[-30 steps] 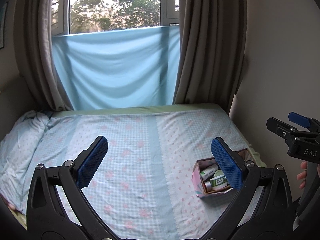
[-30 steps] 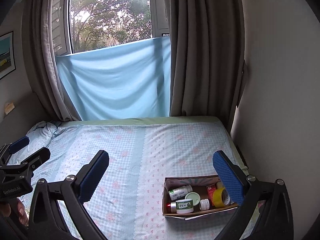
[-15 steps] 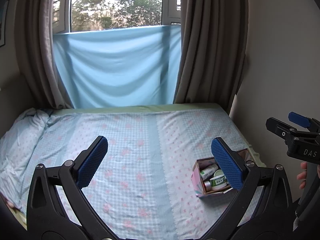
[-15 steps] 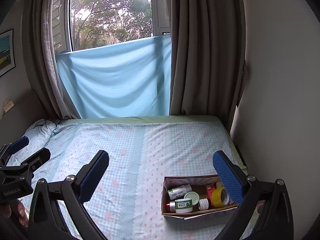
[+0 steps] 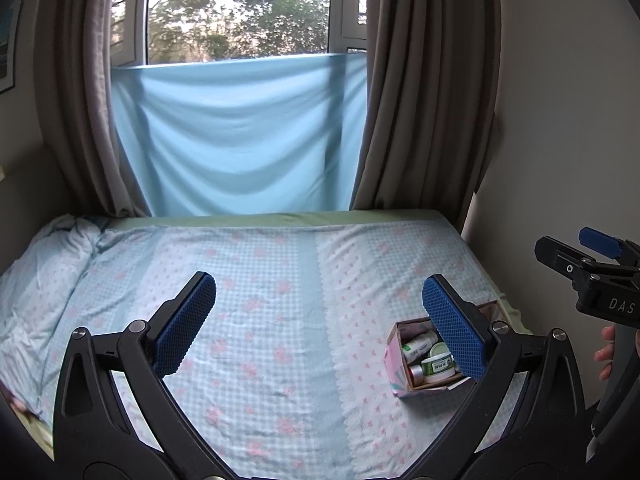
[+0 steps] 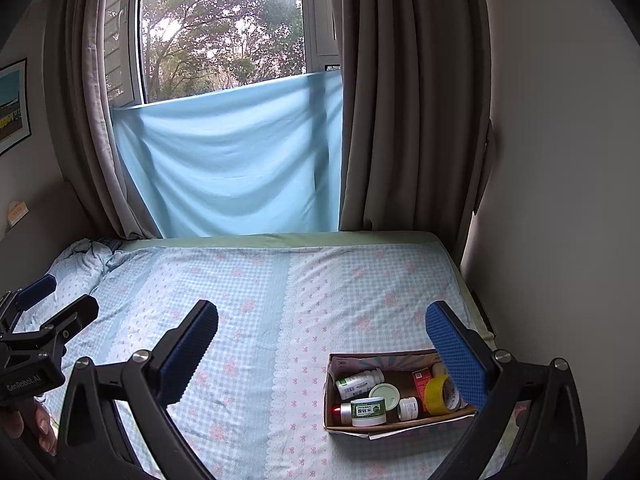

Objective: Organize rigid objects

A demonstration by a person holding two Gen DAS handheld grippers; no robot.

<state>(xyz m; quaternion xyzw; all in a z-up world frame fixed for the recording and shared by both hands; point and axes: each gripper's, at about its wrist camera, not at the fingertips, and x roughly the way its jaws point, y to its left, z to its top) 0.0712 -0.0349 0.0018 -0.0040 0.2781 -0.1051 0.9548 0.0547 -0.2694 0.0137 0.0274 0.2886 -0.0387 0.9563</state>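
Observation:
A small cardboard box [image 6: 404, 426] lies on the bed at the near right; it also shows in the left wrist view [image 5: 394, 364]. It holds several items: white bottles [image 6: 358, 383], a green-labelled jar [image 6: 369, 412], a yellow tape roll [image 6: 438, 394] and a red carton [image 6: 421, 383]. My left gripper [image 5: 320, 324] is open and empty above the bed, left of the box. My right gripper [image 6: 322, 350] is open and empty, its right finger [image 6: 456, 356] overlapping the box's right end in view.
The bed [image 5: 260, 300] has a blue checked sheet with pink flowers. A crumpled quilt [image 5: 44, 264] lies at the far left. A blue cloth [image 5: 240, 140] hangs over the window between grey curtains [image 5: 424, 100]. A wall [image 6: 560, 200] runs along the right.
Both views have shifted slightly, and the box sits a little lower in the right wrist view. Both grippers stay open and empty.

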